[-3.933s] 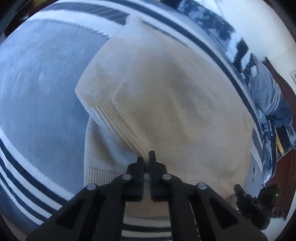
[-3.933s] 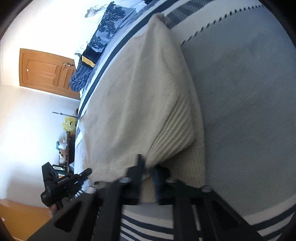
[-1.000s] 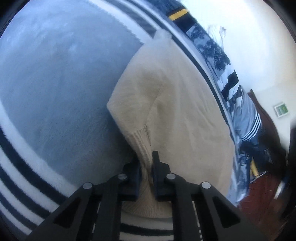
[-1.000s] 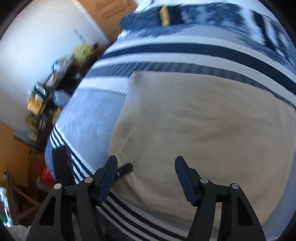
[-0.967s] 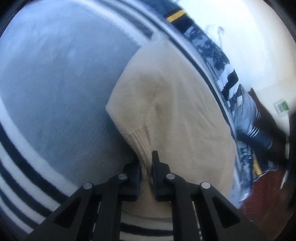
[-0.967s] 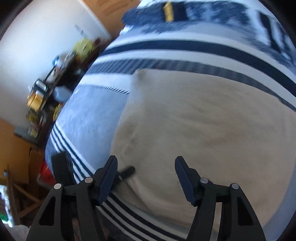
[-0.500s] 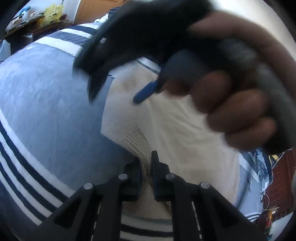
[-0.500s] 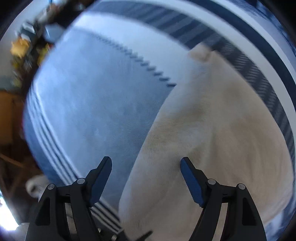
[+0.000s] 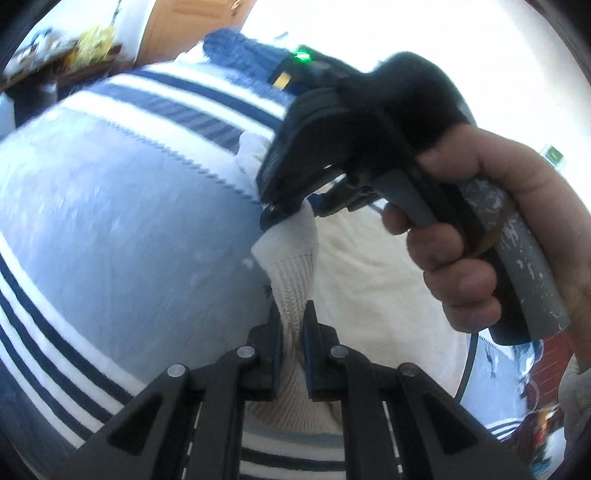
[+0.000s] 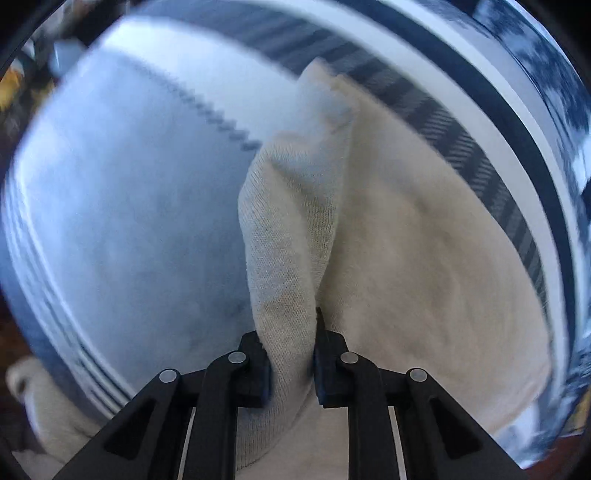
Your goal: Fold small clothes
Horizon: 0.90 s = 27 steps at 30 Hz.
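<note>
A cream knit sweater (image 9: 369,280) lies on a blue-grey bedspread (image 9: 129,221) with navy and white stripes. My left gripper (image 9: 291,312) is shut on the sweater's ribbed cuff (image 9: 295,273), which rises as a taut strip. A hand (image 9: 461,258) holds my right gripper (image 9: 284,218), which points down onto the same raised edge just beyond the cuff. In the right wrist view the right gripper (image 10: 291,332) has its jaws closing on an upright fold (image 10: 291,240) of the sweater (image 10: 424,258), and the pads press the fabric from both sides.
Dark blue clothes (image 9: 240,51) are piled at the bed's far edge, below a wooden door (image 9: 184,22). A cluttered shelf (image 9: 74,48) stands at the far left. Another pale cloth (image 10: 37,406) hangs off the bed's near edge.
The right gripper swung over from the sweater's middle to its left edge, came down and closed on a fold. The left gripper lifted the ribbed cuff higher.
</note>
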Tool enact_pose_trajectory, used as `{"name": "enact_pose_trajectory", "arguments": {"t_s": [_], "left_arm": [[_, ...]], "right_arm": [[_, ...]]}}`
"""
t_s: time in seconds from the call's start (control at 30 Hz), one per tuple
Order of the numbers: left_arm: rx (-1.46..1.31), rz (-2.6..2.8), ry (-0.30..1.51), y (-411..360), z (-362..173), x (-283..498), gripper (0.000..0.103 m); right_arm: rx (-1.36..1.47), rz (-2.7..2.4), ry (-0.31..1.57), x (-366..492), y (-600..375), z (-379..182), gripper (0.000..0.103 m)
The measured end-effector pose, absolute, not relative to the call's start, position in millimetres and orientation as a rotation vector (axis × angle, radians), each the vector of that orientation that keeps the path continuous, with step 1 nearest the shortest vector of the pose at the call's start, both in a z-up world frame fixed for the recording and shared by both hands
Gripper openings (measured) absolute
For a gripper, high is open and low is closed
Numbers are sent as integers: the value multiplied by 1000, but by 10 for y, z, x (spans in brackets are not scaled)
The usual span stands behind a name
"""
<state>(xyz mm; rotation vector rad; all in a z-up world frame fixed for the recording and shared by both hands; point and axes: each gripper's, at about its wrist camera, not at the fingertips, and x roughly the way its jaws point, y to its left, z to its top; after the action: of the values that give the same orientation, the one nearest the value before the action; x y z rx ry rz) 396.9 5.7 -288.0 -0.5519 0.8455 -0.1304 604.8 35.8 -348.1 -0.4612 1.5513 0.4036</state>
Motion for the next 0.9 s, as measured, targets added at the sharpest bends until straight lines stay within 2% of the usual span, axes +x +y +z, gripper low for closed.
{"name": "enact_pose_trajectory", "arguments": {"t_s": [0.27, 0.57, 0.7, 0.83, 0.9], "left_arm": [[-434, -159, 752, -212, -2559, 3743, 9], [-327, -259, 677, -669, -1921, 3857, 9], [-244, -342, 675, -1316, -1757, 3892, 9], [-85, -433, 738, -2164, -1882, 3971, 9], [9, -453, 788, -2529, -2071, 4013, 9]], "right_arm": [[-3, 524, 1410, 5962, -563, -2924, 16], [232, 582, 1172, 5601, -1608, -2134, 16], [321, 537, 1071, 5368, -2395, -1911, 16], [495, 470, 1004, 5227, -3227, -2030, 17], [618, 461, 973, 5187, -3673, -2269, 17]]}}
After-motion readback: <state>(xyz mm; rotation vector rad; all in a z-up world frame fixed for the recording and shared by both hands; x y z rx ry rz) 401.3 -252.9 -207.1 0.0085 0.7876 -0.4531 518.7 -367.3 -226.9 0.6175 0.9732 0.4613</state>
